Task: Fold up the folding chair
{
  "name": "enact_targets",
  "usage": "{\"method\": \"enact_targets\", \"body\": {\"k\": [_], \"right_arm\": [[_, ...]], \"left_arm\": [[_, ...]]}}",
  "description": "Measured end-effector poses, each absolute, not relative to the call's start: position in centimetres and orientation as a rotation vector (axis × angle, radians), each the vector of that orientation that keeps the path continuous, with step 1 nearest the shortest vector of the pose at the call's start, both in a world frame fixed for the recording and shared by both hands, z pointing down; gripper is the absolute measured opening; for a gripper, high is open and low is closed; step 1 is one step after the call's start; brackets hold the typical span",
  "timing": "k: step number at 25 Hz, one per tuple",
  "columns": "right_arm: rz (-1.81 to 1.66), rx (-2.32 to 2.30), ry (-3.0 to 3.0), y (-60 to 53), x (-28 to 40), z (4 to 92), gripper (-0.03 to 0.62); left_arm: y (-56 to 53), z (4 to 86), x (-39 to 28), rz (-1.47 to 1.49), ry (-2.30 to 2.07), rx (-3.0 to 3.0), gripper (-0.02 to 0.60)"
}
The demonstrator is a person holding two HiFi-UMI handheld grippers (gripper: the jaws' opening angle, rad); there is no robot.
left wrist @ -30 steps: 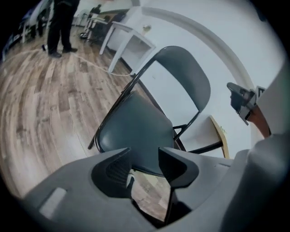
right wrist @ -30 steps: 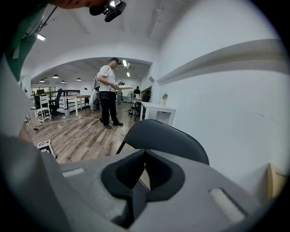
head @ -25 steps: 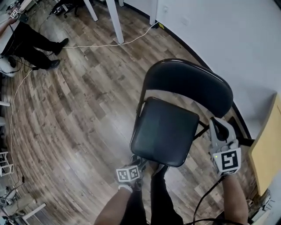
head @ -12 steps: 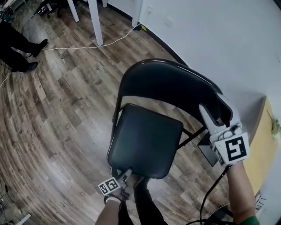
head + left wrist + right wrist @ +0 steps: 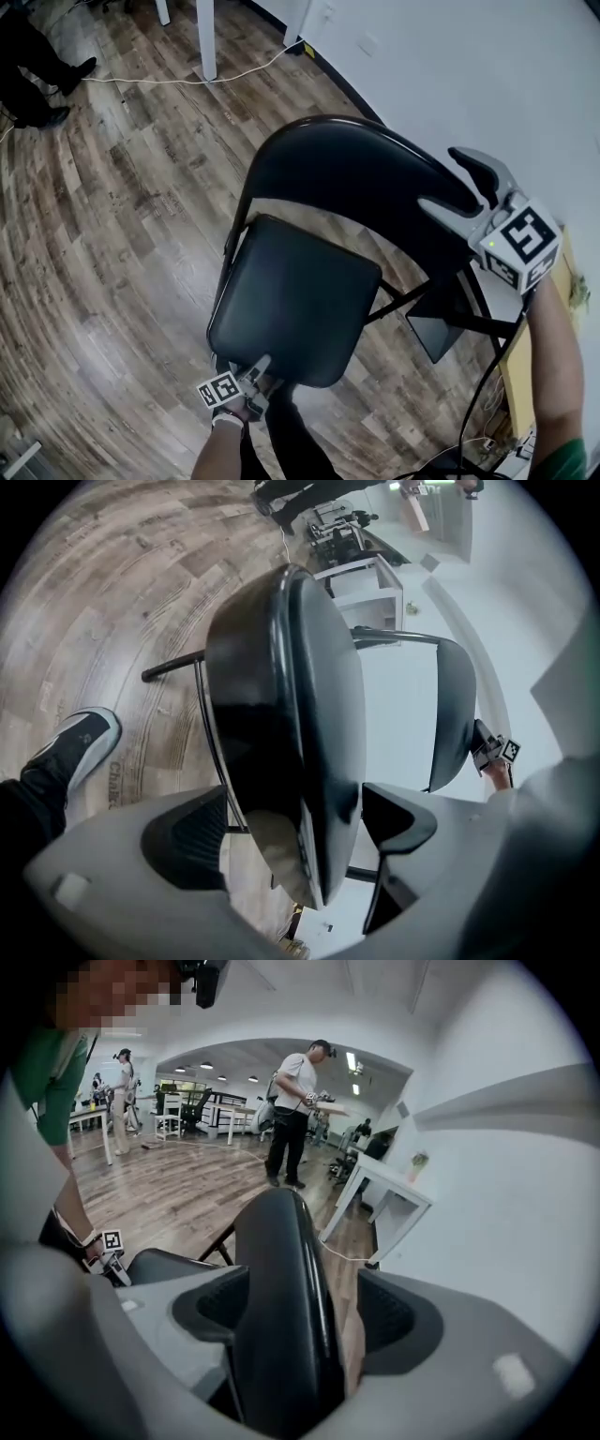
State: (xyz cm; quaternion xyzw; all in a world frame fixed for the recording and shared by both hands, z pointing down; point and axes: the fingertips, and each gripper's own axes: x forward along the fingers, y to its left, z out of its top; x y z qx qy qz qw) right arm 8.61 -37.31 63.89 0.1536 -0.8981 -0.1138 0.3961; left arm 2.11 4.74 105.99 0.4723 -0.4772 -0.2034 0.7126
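**A:** Two claws, one folding chair (image 5: 309,314). Where is each?

**B:** Nearest, the left claw (image 5: 256,370) sits low by the person's legs, at the front edge of the seat (image 5: 281,281). Its jaws are opening. That edge stands between them, with the pads clear of it.

**A:** Which way does the seat run from there?

**B:** Straight away from the claw, toward the backrest (image 5: 347,173). The chair stands unfolded on the wooden floor (image 5: 112,187), close to the white wall (image 5: 487,75).

**A:** And the other one?

**B:** The right claw (image 5: 442,183) is farther out, straddling the backrest's top rim near its right end. Those jaws are opening too, with the rim between them and not pinched, as far as I can see.

**A:** So, for folding?

**B:** I judge the seat's front must swing up toward the backrest. The left claw is nearer that edge, and the right is placed to steady the back. Neither grips now, so both would need to close first.
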Motion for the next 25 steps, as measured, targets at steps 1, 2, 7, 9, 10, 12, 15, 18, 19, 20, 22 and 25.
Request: {"method": "enact_targets", "body": {"k": [1,2,7,9,10,12,15,18,19,20,22,25], "right_arm": [[-0.276,0.363,-2.262,-37.6,8.4,64.6,0.351],[-0.256,0.344,-2.254,-37.8,8.3,65.1,0.351],[-0.226,0.226,-2.144,-37.5,8.4,67.5,0.351],[-0.251,0.173,-2.07,-37.1,8.7,68.5,0.351],[-0.262,0.165,-2.047,-37.1,8.7,68.8,0.351],[-0.27,0.167,-2.029,-37.2,8.7,69.1,0.35],[-0.245,0.172,-2.033,-37.3,8.7,69.1,0.336],[-0.222,0.173,-2.037,-37.4,8.7,68.8,0.308],[-0.216,0.174,-2.036,-37.4,8.8,68.6,0.305],[-0.211,0.176,-2.035,-37.3,8.8,68.3,0.301],[-0.208,0.175,-2.041,-37.0,8.5,67.6,0.295],[-0.213,0.161,-2.053,-36.3,8.1,66.2,0.283]], "left_arm": [[4.5,106.2,2.3,-0.453,-1.057,1.049,0.436],[4.2,106.4,2.4,-0.453,-1.057,1.049,0.436],[3.2,106.5,2.8,-0.463,-1.042,1.064,0.433],[3.0,106.4,2.9,-0.466,-1.039,1.062,0.431],[3.0,106.5,2.9,-0.466,-1.042,1.058,0.431],[2.8,106.5,2.7,-0.466,-1.052,1.054,0.43],[3.0,106.6,2.6,-0.478,-1.028,1.022,0.428],[3.1,106.3,2.6,-0.505,-1.016,0.988,0.423],[3.0,106.0,2.7,-0.514,-1.016,0.98,0.422],[2.9,105.7,2.6,-0.524,-1.015,0.973,0.422],[2.7,104.9,2.6,-0.547,-1.008,0.961,0.422],[2.3,103.0,3.0,-0.585,-0.995,0.959,0.422]]}}
